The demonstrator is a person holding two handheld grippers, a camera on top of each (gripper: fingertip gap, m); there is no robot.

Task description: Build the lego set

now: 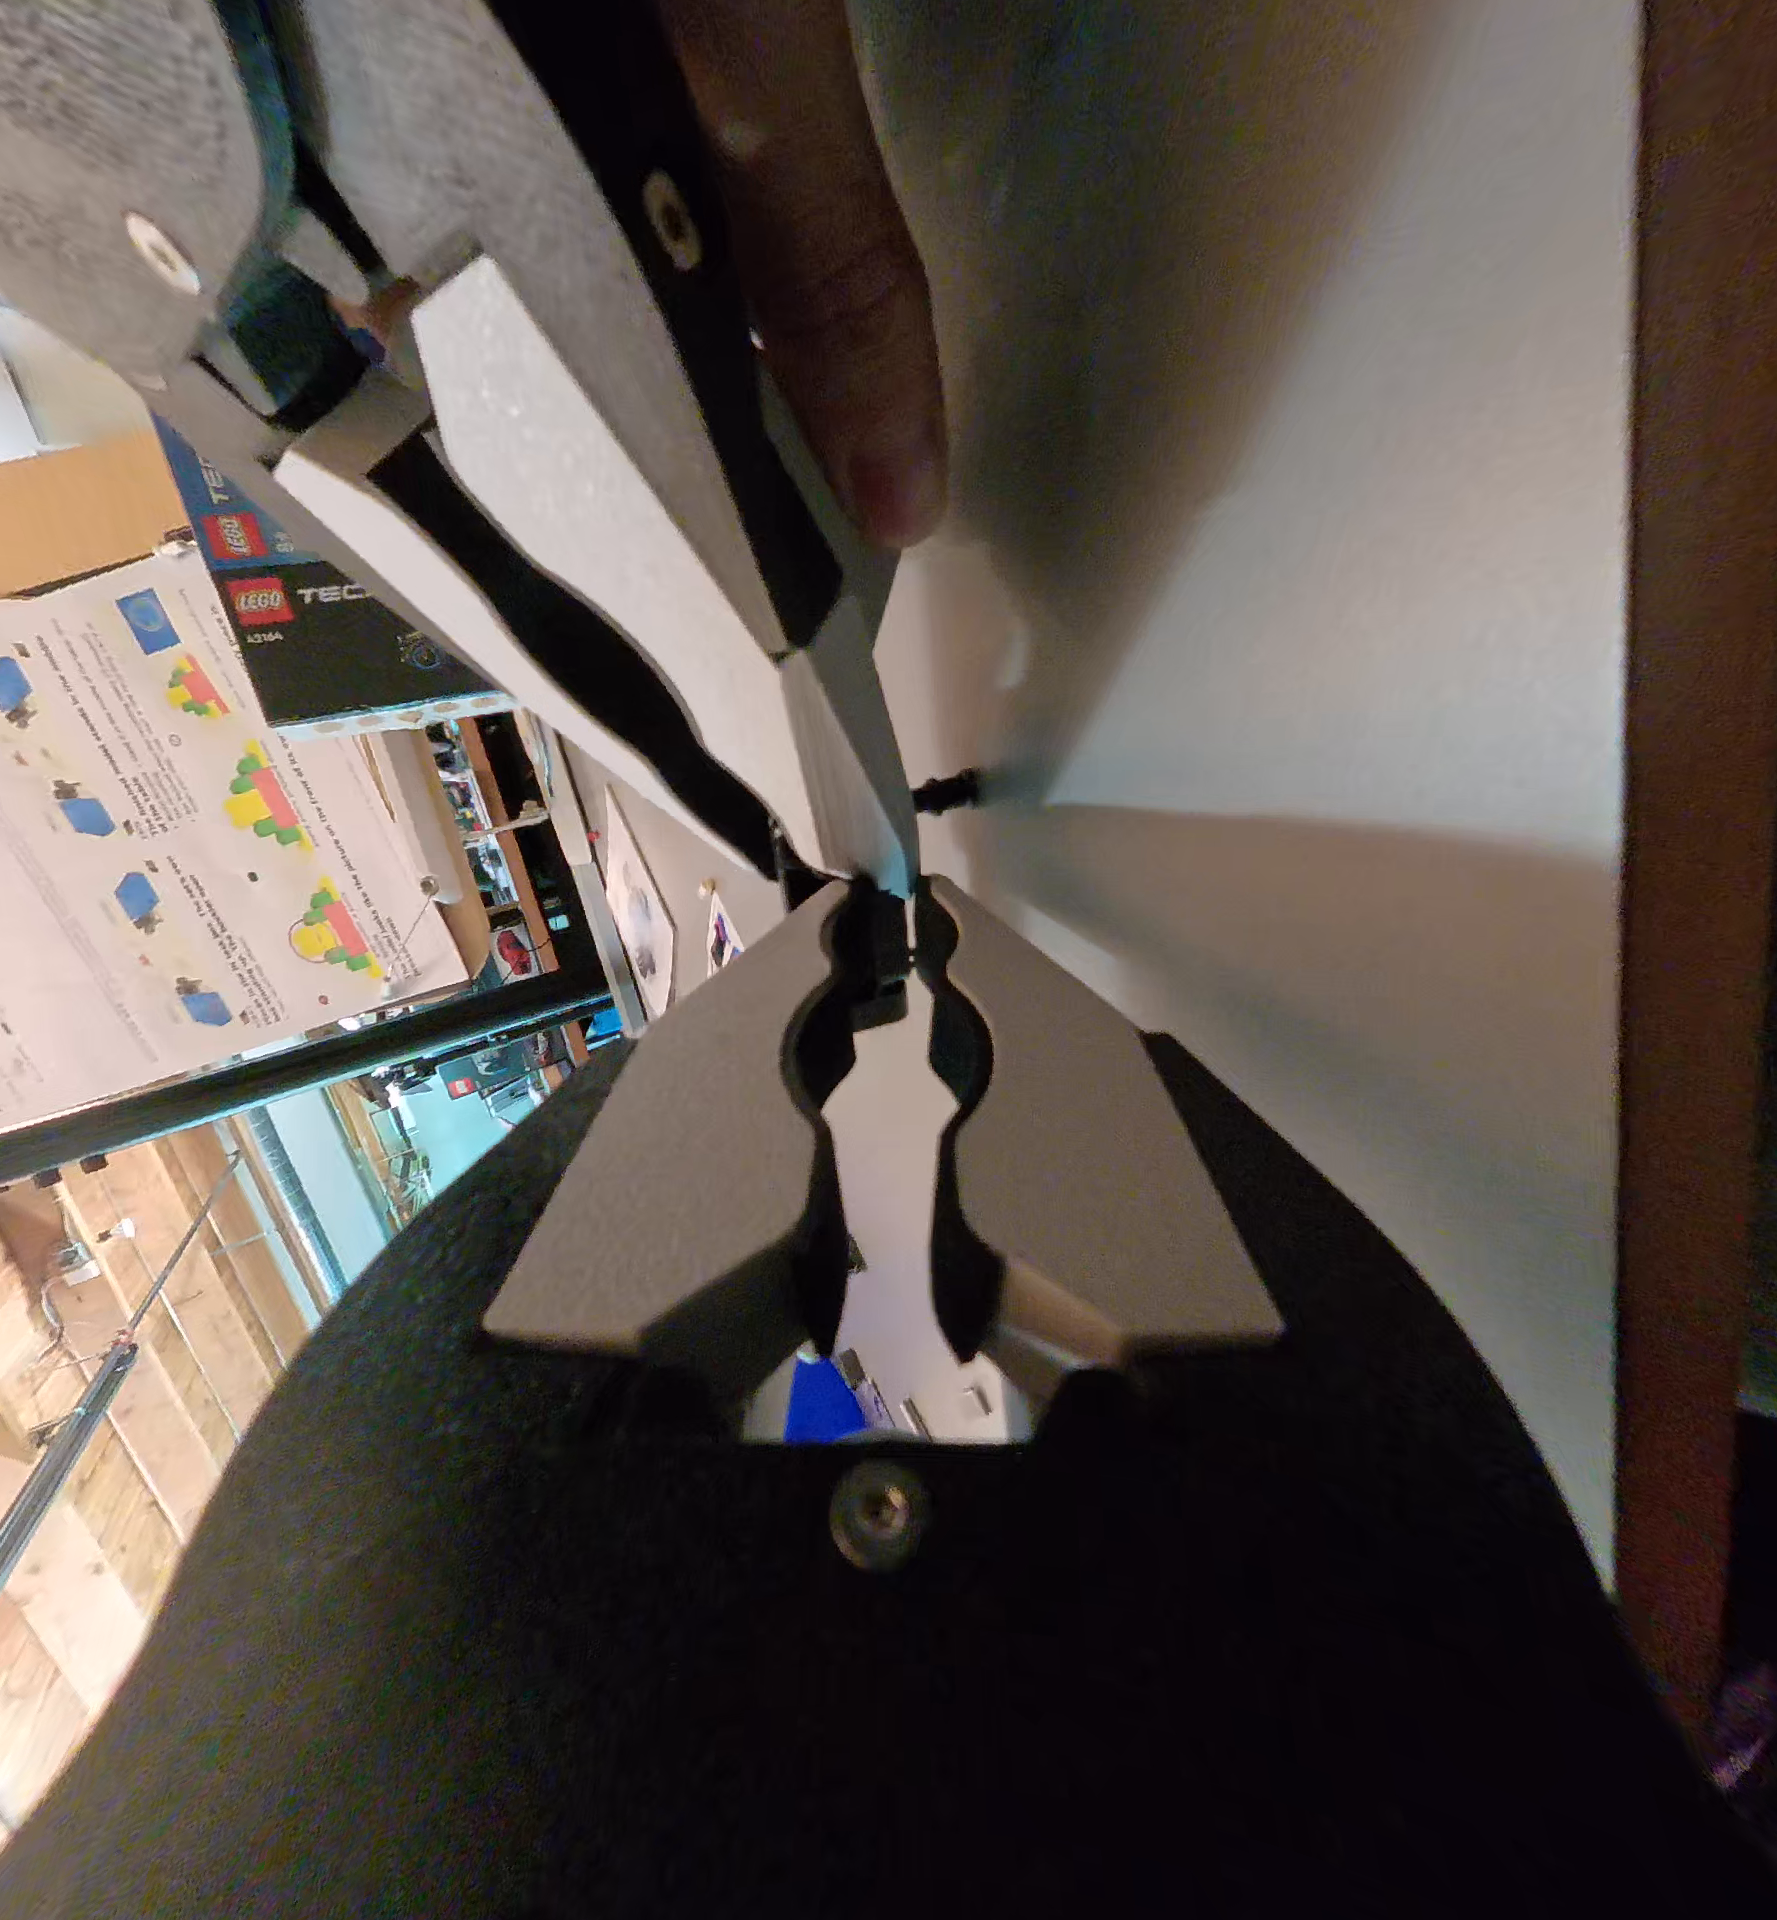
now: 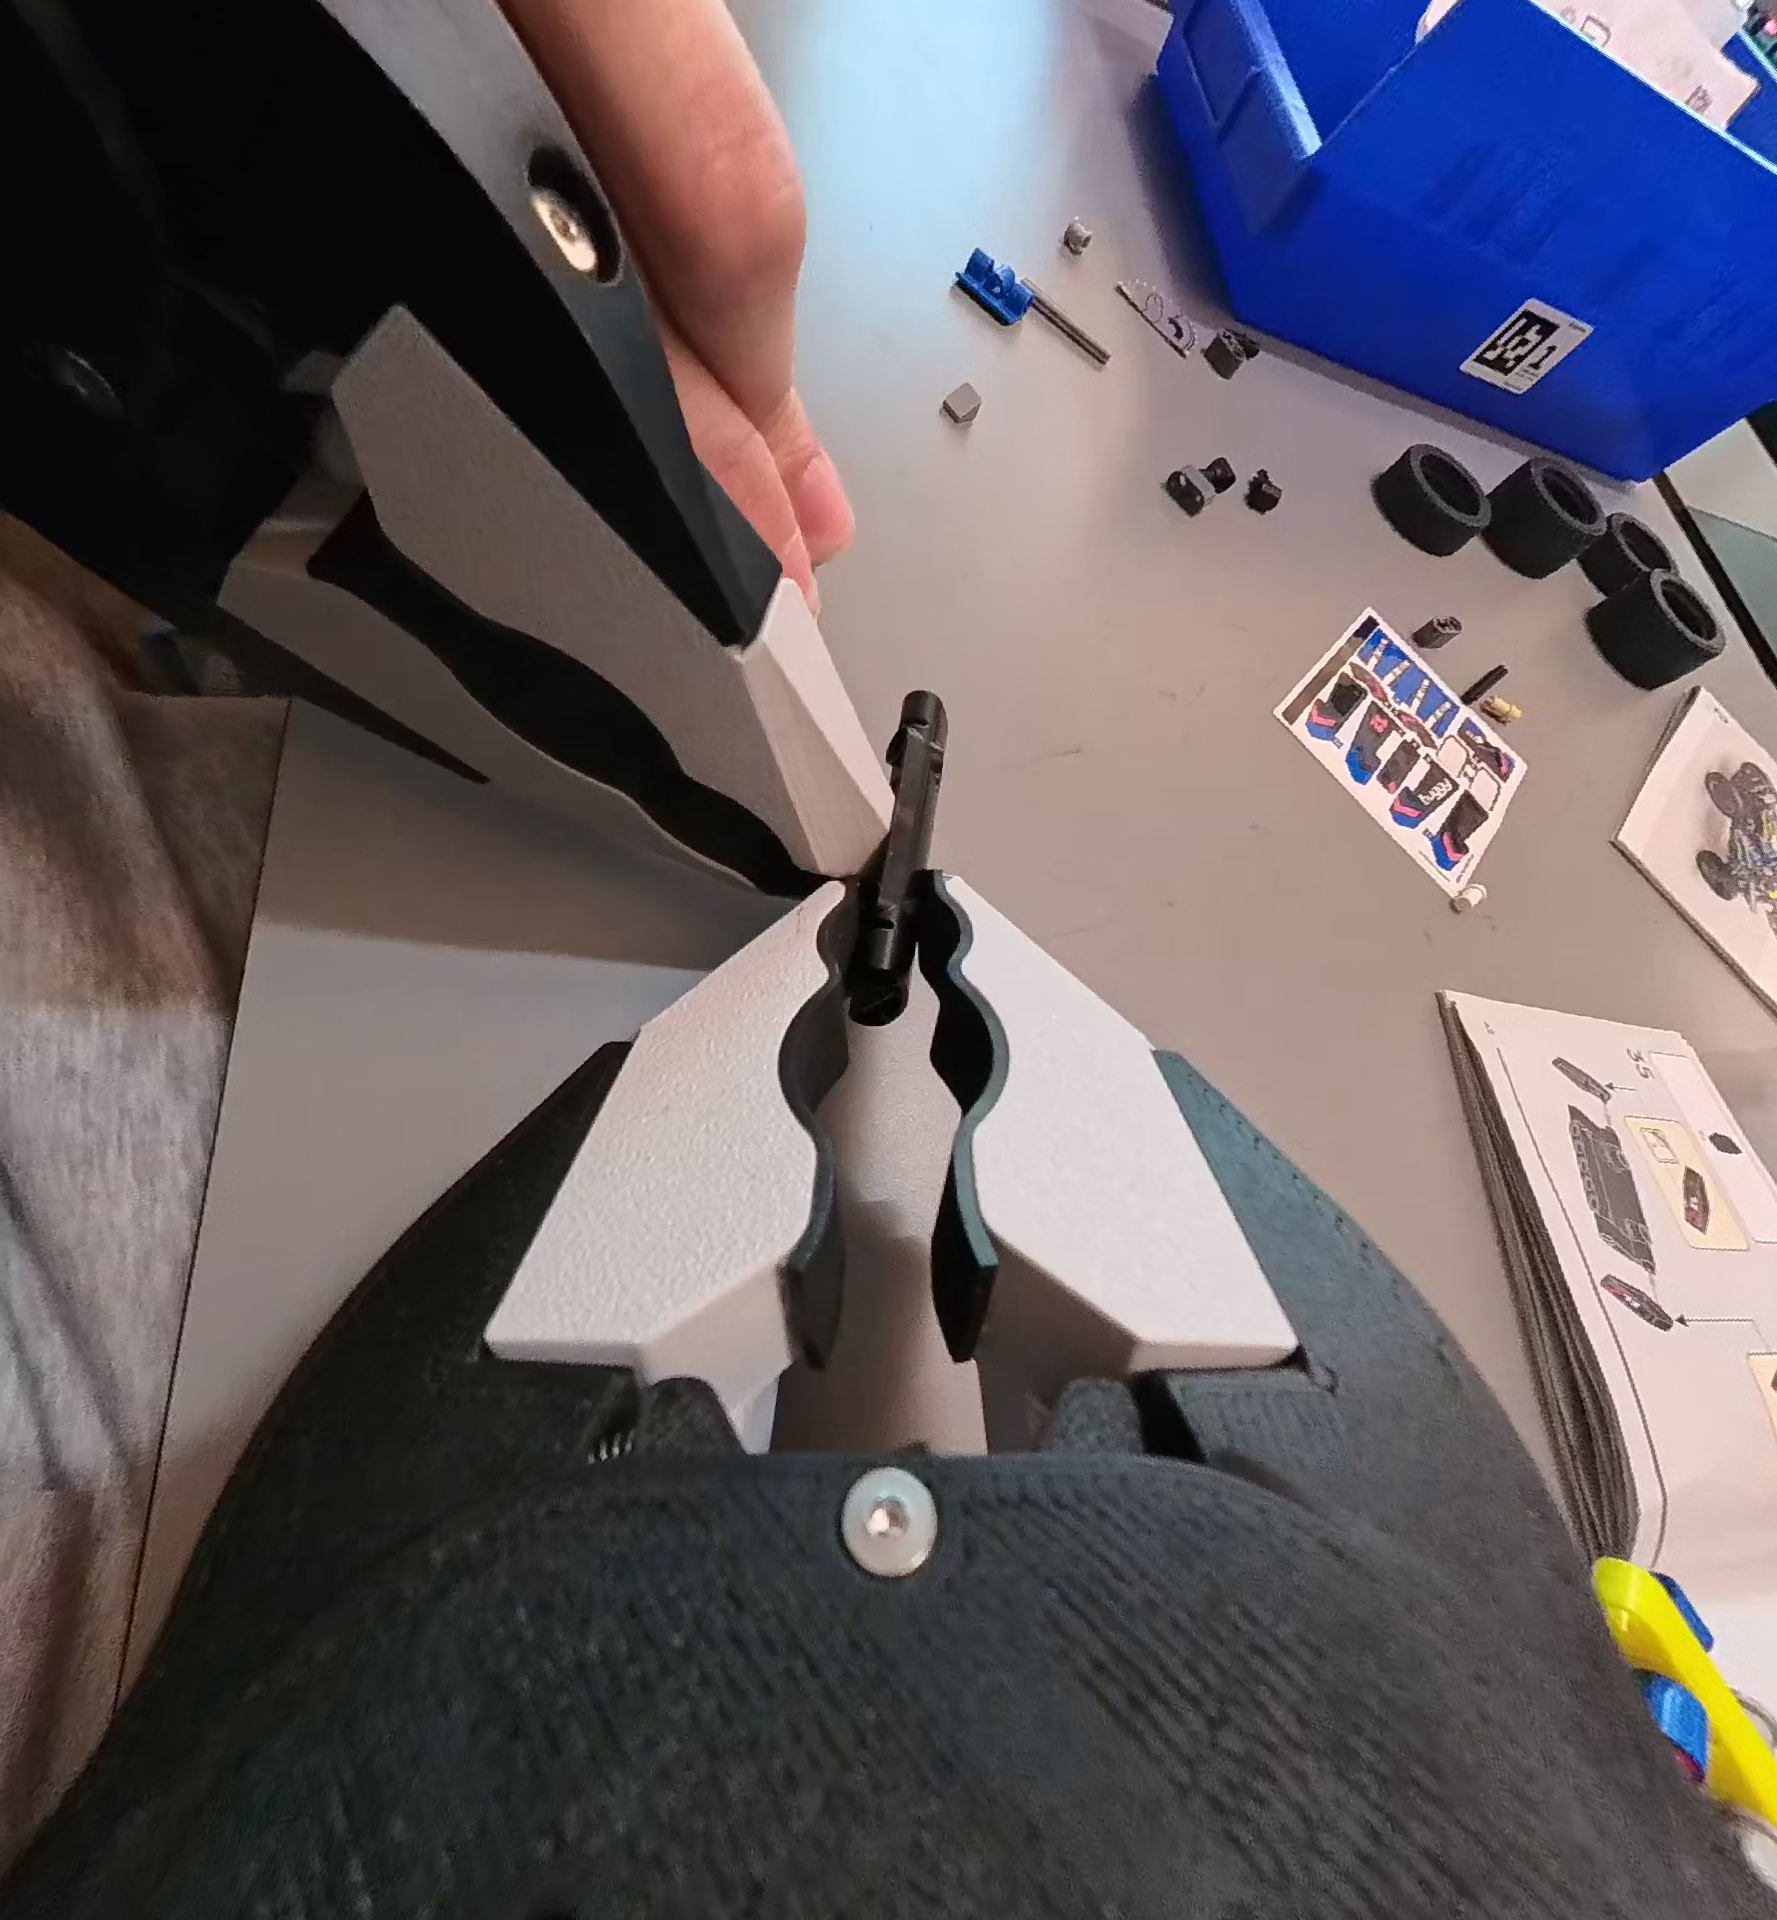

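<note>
Right claw (image 2: 889, 940): nearly closed, pads pressed on a thin black pin-and-axle piece (image 2: 905, 831) whose far end sticks out past the tips, over the counter. Left claw (image 2: 842, 868) comes in from upper left, tips closed and touching the same piece just beyond the right claw's tips; a hand (image 2: 718, 343) lies along its outer side.

In the left wrist view the left claw (image 1: 879, 920) is nearly closed on a small black part (image 1: 879, 961); the piece's far end (image 1: 946, 798) pokes out past the other claw. That view is blurred, so exact pad contact is hard to read.

Room: open grey counter (image 2: 1071, 644) ahead and right of the tips. Further right: sticker sheet (image 2: 1398, 753), open instruction booklet (image 2: 1673, 1247) cut off by the frame, a second booklet (image 2: 1746, 862). Yellow part (image 2: 1694, 1704) at the lower right edge, cut off.

Far: four black tyres (image 2: 1549, 561) in a cluster, loose small parts (image 2: 1216, 483), blue clip (image 2: 993, 283), blue bin (image 2: 1486, 239) at the back.

Left view background: white wall, wooden frame (image 1: 1715, 831), printed sheet (image 1: 157, 831).
</note>
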